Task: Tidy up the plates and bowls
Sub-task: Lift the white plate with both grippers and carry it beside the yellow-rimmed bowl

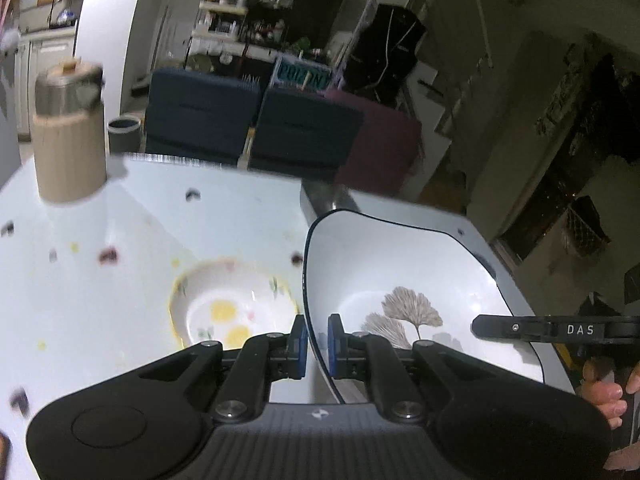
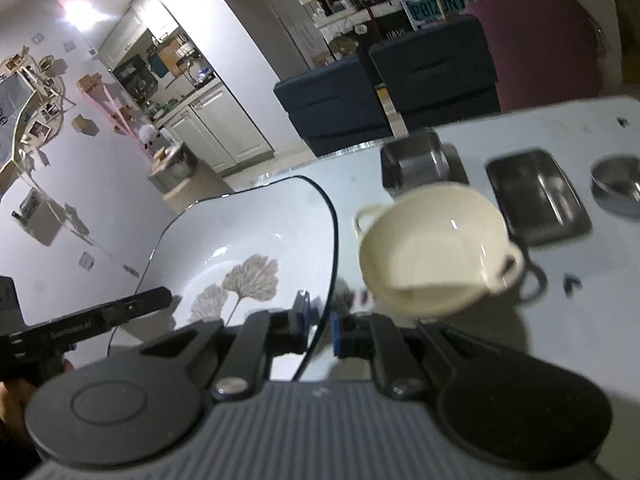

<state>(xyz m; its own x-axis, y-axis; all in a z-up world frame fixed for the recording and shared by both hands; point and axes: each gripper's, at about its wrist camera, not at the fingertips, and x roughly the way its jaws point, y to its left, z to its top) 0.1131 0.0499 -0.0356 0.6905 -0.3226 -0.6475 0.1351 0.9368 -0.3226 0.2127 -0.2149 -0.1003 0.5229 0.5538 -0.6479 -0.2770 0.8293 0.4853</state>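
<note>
Both claws clamp opposite rims of the leaf-print plate [image 1: 420, 280]: left claw [image 1: 318, 344], right claw [image 2: 320, 320]. The two-point grip keeps the wide plate level, off the counter [image 1: 120, 240]. Floral bowl [image 1: 232, 312] and cream bowl [image 2: 432, 256] sit below, likely stacking spots.

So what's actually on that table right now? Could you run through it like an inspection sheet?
Surface: white table with small dark and coloured specks.
Job's things: large white plate with a leaf print and dark rim, lifted off the table, one gripper at each side; floral dish lying flat; cream two-handled bowl.
Clutter: steel tray, steel container, round steel bowl, wood-and-metal canister.
Grippers: left gripper and right gripper each have their fingers shut on the plate's rim.
Cables: nothing seen.
Surroundings: blue and maroon chairs, cluttered shelves, kitchen cabinets.
</note>
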